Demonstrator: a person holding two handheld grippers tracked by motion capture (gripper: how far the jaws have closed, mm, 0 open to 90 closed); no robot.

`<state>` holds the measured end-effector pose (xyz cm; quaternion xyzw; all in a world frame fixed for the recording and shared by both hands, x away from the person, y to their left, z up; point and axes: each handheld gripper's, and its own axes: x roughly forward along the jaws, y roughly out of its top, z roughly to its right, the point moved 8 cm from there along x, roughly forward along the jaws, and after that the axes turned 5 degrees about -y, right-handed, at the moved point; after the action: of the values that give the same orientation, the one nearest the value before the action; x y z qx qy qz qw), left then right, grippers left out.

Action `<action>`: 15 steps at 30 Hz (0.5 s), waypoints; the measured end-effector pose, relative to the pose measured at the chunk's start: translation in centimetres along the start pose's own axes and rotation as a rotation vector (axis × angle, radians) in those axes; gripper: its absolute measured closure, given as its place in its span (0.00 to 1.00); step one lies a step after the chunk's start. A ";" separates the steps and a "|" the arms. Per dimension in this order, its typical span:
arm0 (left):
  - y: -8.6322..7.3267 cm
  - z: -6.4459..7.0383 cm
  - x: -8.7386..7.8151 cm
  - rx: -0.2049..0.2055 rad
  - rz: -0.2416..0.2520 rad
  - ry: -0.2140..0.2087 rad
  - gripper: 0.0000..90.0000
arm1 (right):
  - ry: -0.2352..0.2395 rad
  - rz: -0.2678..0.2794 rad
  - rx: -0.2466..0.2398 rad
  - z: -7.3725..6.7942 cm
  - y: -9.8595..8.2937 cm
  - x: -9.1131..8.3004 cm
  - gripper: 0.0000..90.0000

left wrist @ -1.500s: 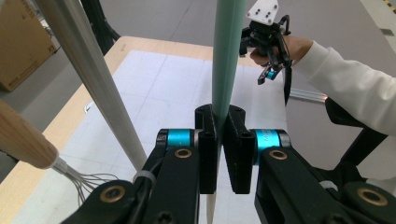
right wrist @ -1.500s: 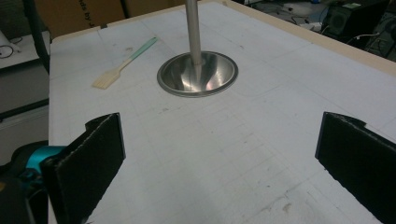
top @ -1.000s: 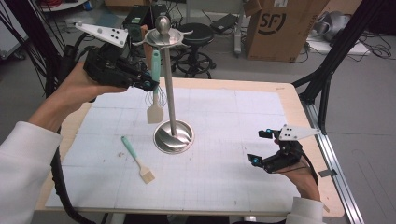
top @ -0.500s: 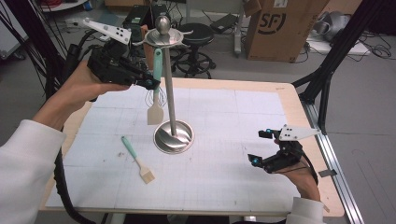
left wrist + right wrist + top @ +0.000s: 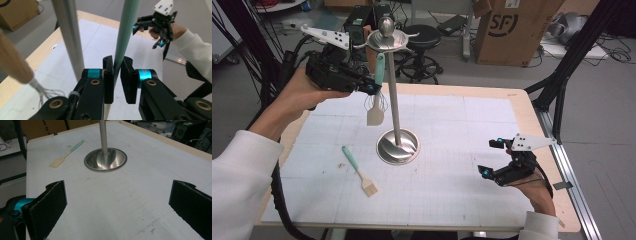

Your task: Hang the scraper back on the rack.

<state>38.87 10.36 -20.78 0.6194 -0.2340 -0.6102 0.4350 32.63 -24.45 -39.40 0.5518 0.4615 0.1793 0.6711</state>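
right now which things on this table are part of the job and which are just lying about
In the job:
- left gripper, jaws shut on the mint-handled spatula
- steel utensil stand
- whisk beside the pole

Lying about:
- pastry brush flat on the mat
- right gripper, jaws open, holding nothing
- cardboard box behind the table

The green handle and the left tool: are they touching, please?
Touching: the left gripper view shows the left tool with both jaws pressed against the green handle.

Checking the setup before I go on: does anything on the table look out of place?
One thing: a brush lies loose on the mat, apart from the stand, where the left gripper holds a spatula. No spills or damage.
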 end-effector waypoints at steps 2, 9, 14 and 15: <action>-0.4 0.0 0.0 0.014 -0.009 0.014 0.73 | 0.000 -0.002 -0.001 0.0 0.0 0.0 0.00; -1.8 0.8 -1.0 0.096 -0.010 0.057 0.50 | -0.008 0.005 -0.002 0.1 0.0 -0.3 0.00; -3.0 1.3 -2.3 0.119 -0.005 0.071 0.34 | -0.009 0.006 -0.003 0.1 0.0 -0.4 0.00; -3.1 1.3 -2.6 0.119 0.000 0.079 0.30 | -0.010 0.005 -0.003 0.1 0.1 -0.4 0.00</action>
<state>36.45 13.80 -21.74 0.6676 -0.2525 -0.5704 0.4065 32.50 -24.80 -39.17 0.5530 0.4563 0.1789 0.6738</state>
